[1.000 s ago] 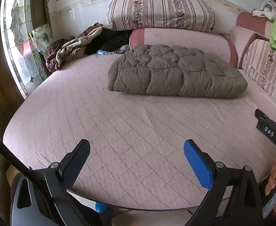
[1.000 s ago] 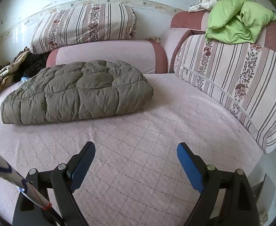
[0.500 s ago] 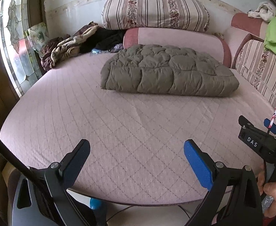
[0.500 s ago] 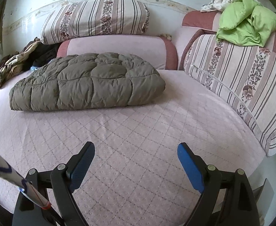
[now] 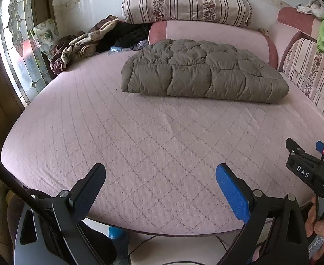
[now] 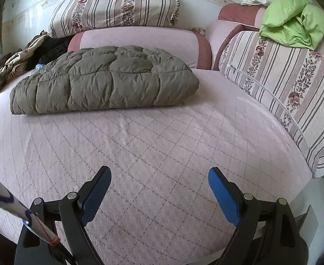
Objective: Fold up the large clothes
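**Folded jacket on bed**

Jacket (image 5: 204,75) (image 6: 104,80): olive, quilted, folded, lying at the far side of the pink bed (image 5: 139,137) (image 6: 162,143). Left tongs (image 5: 160,186): apart, empty, over the near edge. Right tongs (image 6: 159,186): apart, empty.

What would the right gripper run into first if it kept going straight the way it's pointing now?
Most likely the pink quilted bed cover, since the open right gripper angles down over it. The folded olive puffer coat lies farther on, though depth is unclear.
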Demonstrator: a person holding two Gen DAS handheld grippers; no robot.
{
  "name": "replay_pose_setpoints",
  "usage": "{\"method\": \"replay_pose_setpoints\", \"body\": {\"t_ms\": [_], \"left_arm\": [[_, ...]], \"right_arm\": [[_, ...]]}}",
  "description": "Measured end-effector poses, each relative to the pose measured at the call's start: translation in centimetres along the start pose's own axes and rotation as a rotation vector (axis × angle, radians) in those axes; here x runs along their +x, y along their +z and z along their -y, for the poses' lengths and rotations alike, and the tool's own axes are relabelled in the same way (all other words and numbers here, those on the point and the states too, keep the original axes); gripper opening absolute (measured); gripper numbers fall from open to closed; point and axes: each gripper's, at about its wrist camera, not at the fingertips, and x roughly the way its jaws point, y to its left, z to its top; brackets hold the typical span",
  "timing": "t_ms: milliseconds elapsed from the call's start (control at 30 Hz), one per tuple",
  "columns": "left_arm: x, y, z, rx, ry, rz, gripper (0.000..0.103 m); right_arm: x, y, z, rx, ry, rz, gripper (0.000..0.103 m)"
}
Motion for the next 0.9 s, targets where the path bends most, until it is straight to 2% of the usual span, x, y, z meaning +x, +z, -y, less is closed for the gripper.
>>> {"method": "replay_pose_setpoints", "body": {"t_ms": [467,900], "left_arm": [[1.1,-0.3,0.4,0.0,-0.031,-0.054,0.099],[1.7,-0.4,0.8,0.008,-0.043,-0.073,0.099]], "right_arm": [[-0.1,-0.3,-1.0,-0.038,-0.001,-0.003,0.092],[0.0,-0.4,-1.0,-0.034,-0.002,-0.01,0.092]]}}
